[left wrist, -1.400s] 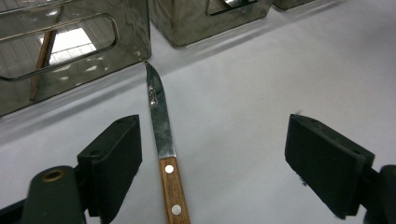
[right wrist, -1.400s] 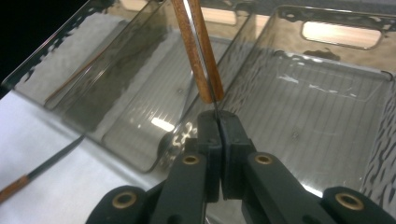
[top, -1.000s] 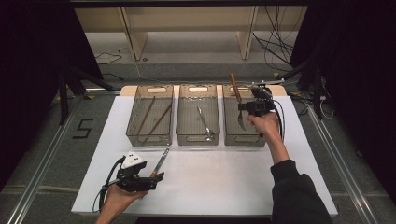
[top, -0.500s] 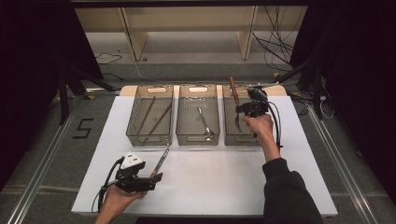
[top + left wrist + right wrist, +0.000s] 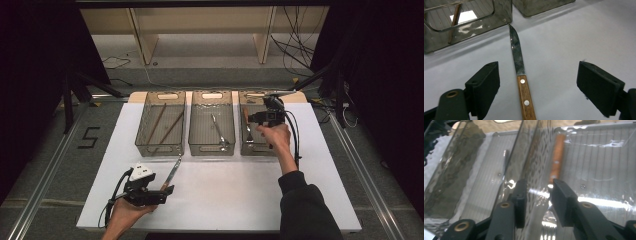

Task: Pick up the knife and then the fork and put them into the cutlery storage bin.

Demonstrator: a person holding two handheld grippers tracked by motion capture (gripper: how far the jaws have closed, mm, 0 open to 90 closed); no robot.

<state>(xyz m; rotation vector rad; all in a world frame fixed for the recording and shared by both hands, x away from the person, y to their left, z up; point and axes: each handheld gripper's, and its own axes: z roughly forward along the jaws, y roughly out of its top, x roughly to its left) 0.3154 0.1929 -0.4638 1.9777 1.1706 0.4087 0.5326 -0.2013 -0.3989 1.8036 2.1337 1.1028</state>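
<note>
White sheeting covers the table (image 5: 225,200), with three clear plastic bins in a row at its far side and dark floor all round. At the near left, the left gripper (image 5: 167,190) lies low over the sheet, held level in the person's left hand (image 5: 125,212) with the forearm coming in from the bottom edge, its cable looping off to the left. Its jaws stand wide apart and grip nothing: in the left gripper view a wooden-handled knife (image 5: 520,72) lies flat on the sheet between them, nearer the left pad than the right and touching neither, its riveted handle toward the camera and its blade tip pointing at the near wall of the left bin (image 5: 160,129). That bin holds two brown sticks, and the middle bin (image 5: 211,129) a metal utensil. Farther right, the right gripper (image 5: 250,118) hangs over the right bin (image 5: 257,150), held by the right hand (image 5: 274,137) with the dark-sleeved arm stretched forward and the gripper turned toward the left. Its jaws have just been opening and now stand part open with nothing pressed between the pads; in the right gripper view a wooden-handled fork (image 5: 556,160) lies in the bin beyond them, its tines near the pads.
</note>
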